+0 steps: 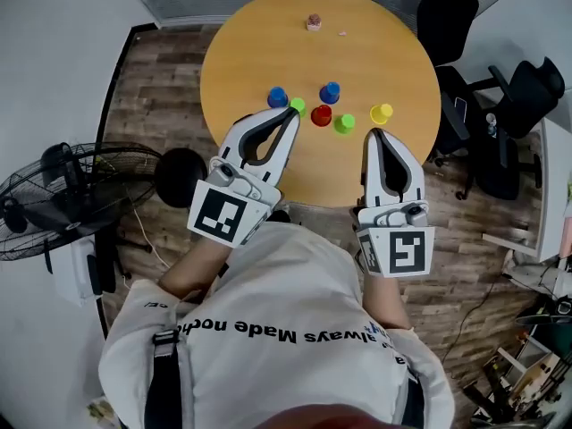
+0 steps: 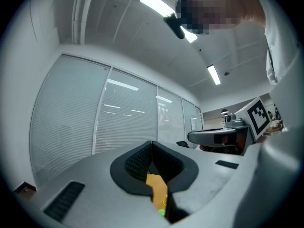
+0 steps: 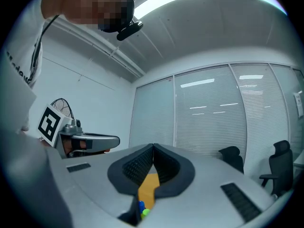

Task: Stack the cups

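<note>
Cups [image 1: 322, 115] clustered on table [image 1: 268, 43], fan [image 1: 63, 195] left, chairs [image 1: 527, 88] right

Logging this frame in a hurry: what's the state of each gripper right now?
Left gripper: jaws shut, holding nothing.
Right gripper: jaws shut, holding nothing.

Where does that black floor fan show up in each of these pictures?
Head view: the floor fan sits at the left edge, midway down.
Left gripper view: not in it.
Right gripper view: its wire cage peeks in at the far left, midway up.
Shared landmark: the round wooden table, an orange sliver below the jaws in both gripper views.
</note>
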### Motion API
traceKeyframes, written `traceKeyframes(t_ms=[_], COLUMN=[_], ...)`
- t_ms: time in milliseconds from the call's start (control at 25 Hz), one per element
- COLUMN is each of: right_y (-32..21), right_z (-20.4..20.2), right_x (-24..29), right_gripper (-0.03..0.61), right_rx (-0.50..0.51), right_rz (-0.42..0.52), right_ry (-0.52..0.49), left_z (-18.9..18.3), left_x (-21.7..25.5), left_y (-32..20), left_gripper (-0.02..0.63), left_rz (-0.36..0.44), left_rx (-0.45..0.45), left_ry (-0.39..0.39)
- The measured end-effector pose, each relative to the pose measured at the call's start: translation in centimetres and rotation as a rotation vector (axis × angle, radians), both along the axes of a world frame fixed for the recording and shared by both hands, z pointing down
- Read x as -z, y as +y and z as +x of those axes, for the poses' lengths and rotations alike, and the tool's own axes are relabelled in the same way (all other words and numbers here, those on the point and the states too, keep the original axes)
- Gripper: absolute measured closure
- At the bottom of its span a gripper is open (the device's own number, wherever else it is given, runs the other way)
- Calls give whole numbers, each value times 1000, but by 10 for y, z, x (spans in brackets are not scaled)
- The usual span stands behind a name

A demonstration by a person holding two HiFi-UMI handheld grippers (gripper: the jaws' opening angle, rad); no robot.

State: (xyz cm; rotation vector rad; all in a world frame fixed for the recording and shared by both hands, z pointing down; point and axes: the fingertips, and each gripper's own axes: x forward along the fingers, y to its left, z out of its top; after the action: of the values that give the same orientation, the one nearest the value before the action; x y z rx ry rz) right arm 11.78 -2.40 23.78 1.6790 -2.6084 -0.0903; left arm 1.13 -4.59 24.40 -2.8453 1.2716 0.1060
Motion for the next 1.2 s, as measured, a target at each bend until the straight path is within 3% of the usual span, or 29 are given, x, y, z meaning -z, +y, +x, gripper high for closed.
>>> traceKeyframes(t_ms=[480,960,1200], right_y=[-79,-86,-94], right_z=[-7,-4,1], right_x=[-6,-17,-55], right_gripper=[551,549,546], right_rx=[-39,-27,-32], right_rz=[1,-4,-60], right_ry=[3,-5,0], left_z=[-3,-1,-5], left_x=[-10,-24,-28], left_y=[-85,-89,-88], left_gripper=[589,589,589], left_rz=[-16,-32,-48], left_rx=[-51,-57,-52], left_ry=[11,-8,14])
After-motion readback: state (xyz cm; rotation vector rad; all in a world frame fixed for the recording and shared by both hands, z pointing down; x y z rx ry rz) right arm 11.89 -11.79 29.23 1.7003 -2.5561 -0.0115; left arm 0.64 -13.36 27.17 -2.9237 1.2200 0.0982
